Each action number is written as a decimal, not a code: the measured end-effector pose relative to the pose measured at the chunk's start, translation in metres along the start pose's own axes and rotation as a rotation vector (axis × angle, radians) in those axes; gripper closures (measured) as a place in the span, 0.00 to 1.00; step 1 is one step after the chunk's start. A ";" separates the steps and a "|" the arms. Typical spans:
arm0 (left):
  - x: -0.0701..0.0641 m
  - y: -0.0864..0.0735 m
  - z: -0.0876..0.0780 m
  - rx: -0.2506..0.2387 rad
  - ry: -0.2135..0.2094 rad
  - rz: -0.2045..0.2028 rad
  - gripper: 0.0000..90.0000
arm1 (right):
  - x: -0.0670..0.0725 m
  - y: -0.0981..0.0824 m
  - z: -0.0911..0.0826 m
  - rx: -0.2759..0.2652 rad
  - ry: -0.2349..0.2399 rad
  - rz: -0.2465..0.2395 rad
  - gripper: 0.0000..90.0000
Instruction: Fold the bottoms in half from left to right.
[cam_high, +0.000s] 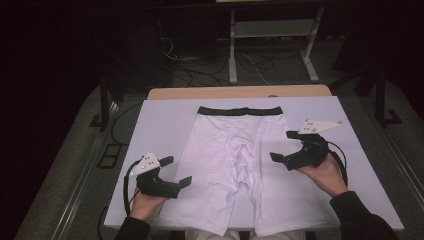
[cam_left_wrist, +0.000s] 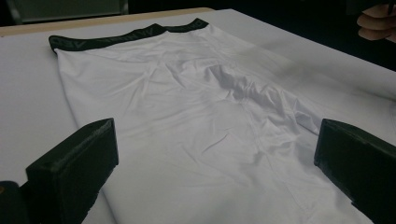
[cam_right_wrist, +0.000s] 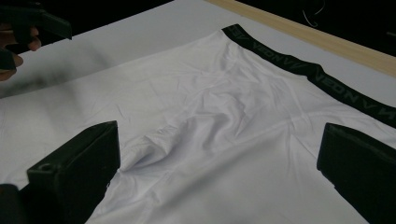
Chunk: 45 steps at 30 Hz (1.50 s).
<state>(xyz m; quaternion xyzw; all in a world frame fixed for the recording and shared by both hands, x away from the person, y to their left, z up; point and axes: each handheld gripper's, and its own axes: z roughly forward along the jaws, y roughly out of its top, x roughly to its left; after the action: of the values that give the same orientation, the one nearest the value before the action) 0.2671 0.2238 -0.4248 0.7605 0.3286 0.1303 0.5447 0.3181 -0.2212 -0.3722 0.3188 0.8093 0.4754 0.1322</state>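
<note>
White shorts (cam_high: 235, 165): flat on table (cam_high: 150, 125), between my grippers, waistband (cam_high: 240, 111) far end.
L gripper (cam_high: 176, 171): jaws apart, nothing held.
R gripper (cam_high: 283, 145): same.
Progress: prob. folding, no fold made yet.

1. The black waistband (cam_right_wrist: 327, 77) of the white shorts (cam_right_wrist: 224, 140) carries pale repeated lettering. In the right gripper view it appears upside down; the clearest run looks like "NOƎΛ", so the word cannot be made out with certainty.
2. In the left gripper view the same waistband (cam_left_wrist: 121, 39), lying toward the table's far edge, shows faint letters, too dim to read.
3. In the high view the waistband (cam_high: 240, 111) shows no legible print.
</note>
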 end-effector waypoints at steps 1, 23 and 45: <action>0.000 0.000 0.000 0.000 0.000 0.000 0.00 | 0.001 0.003 0.003 0.000 0.003 -0.007 0.00; -0.001 0.000 0.000 0.000 -0.008 0.001 0.00 | 0.002 0.026 0.032 0.022 0.029 -0.028 0.00; -0.001 0.000 0.000 -0.001 -0.011 0.001 0.00 | 0.003 0.043 0.055 0.026 0.042 -0.038 0.00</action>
<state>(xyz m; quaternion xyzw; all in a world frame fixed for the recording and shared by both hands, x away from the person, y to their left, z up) 0.2666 0.2232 -0.4246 0.7610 0.3253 0.1267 0.5468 0.3611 -0.1671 -0.3636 0.2949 0.8239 0.4688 0.1203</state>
